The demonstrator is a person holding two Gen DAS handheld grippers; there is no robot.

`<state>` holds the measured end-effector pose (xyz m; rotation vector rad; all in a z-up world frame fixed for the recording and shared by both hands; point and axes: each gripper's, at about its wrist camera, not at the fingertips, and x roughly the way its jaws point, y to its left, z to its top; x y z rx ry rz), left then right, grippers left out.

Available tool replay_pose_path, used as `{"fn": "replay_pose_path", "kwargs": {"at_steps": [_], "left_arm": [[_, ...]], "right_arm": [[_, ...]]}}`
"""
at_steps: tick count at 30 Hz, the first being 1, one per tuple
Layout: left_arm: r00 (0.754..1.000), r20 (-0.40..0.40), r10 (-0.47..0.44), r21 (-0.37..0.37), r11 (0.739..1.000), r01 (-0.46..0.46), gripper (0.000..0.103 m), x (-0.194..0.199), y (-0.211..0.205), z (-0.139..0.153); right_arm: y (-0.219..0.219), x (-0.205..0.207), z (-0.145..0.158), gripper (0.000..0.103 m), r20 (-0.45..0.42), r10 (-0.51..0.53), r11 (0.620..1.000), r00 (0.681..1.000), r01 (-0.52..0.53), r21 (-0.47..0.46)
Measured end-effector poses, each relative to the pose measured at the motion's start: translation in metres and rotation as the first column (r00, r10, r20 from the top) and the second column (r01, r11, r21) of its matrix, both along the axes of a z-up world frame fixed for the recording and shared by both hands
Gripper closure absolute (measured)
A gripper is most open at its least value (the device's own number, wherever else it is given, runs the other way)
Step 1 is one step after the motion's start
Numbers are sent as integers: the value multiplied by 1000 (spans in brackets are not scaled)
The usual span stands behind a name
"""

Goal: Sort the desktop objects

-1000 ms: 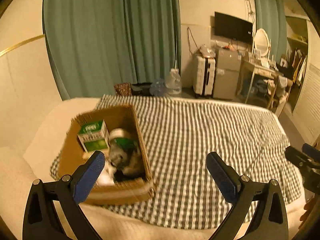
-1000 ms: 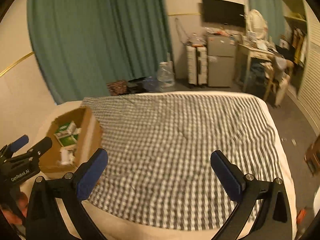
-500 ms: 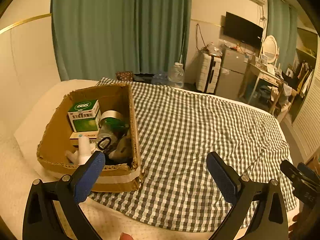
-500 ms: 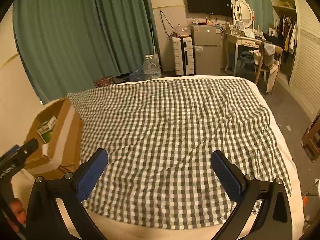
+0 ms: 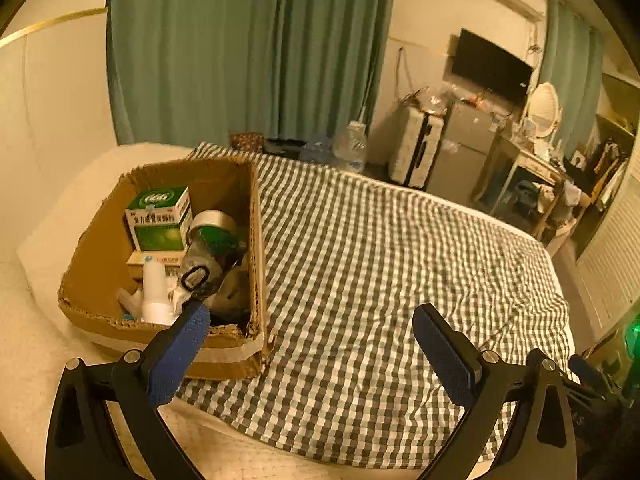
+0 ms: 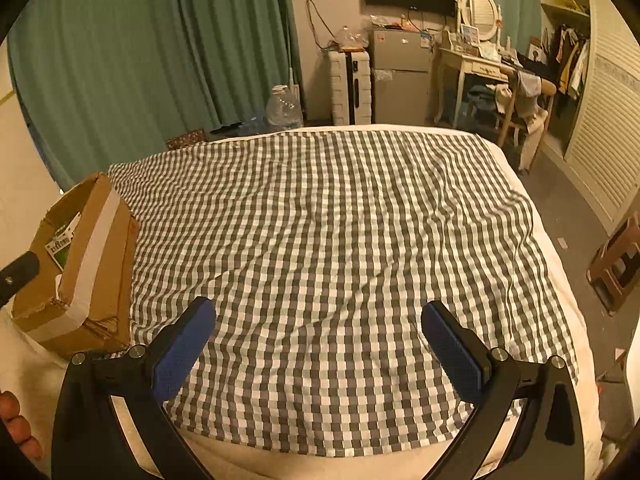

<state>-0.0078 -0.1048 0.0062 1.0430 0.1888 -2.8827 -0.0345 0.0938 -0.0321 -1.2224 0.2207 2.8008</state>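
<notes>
An open cardboard box sits at the left edge of a checked cloth on a bed. It holds a green and white medicine box, a roll of tape, a white bottle and other small items. My left gripper is open and empty, above the cloth just right of the box's near corner. My right gripper is open and empty over the cloth's near part. The box also shows in the right wrist view, at far left.
Green curtains hang behind the bed. A water jug, suitcase, small fridge, dressing table and chair stand beyond the bed's far side. A brown stool stands on the floor at right.
Both cameras have steadied and drawn slightly nearer to the bed. The box now sits closer to my left gripper's left finger. Both grippers stay open and empty.
</notes>
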Motion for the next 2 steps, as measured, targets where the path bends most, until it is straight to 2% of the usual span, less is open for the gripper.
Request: {"fn": "replay_pose_path", "kwargs": {"at_steps": [2], "left_arm": [[1000,-22,16,-46,999,-17,0,2,5,4]], "right_arm": [[3,0,-1,0,6,-7,1000,1000,7,-9]]}}
